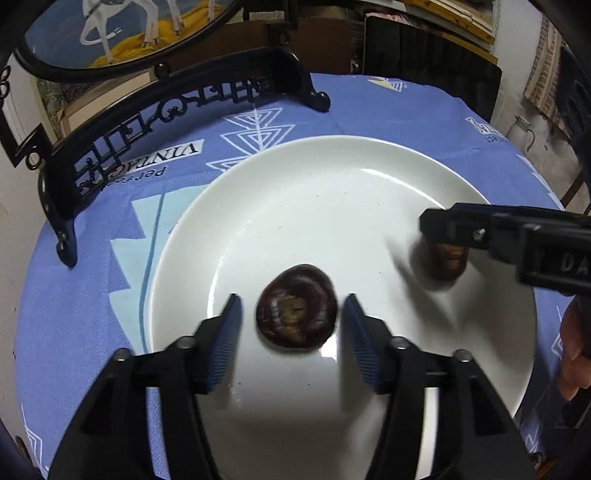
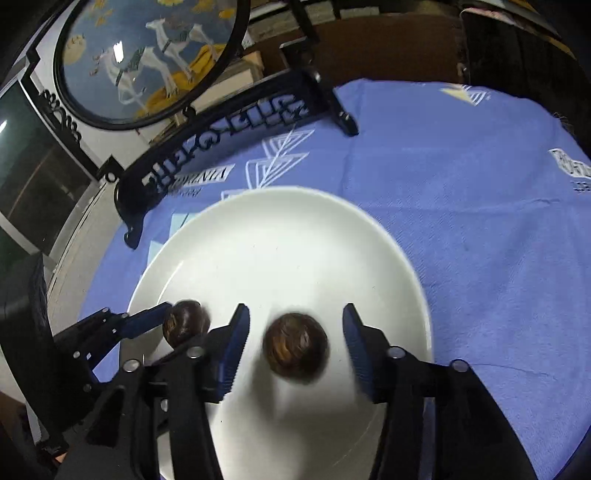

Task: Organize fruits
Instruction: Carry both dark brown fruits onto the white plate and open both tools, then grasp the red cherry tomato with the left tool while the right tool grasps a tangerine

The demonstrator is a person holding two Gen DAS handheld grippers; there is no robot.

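Two dark brown round fruits lie on a white plate (image 1: pixel 314 177). In the left wrist view my left gripper (image 1: pixel 293 306) is open, its blue pads on either side of one fruit (image 1: pixel 296 306) without touching it. The second fruit (image 1: pixel 441 264) sits to the right, under my right gripper (image 1: pixel 439 232). In the right wrist view my right gripper (image 2: pixel 295 325) is open around that second fruit (image 2: pixel 295 347), clear of it. The first fruit (image 2: pixel 185 326) and my left gripper (image 2: pixel 168 312) show at the left, on the plate (image 2: pixel 295 229).
The plate rests on a blue printed cloth (image 1: pixel 369 107) over a round table. A black ornate stand (image 1: pixel 147 122) with a round painted panel (image 1: pixel 122 29) stands at the back left. Boxes and clutter lie beyond the table's far edge.
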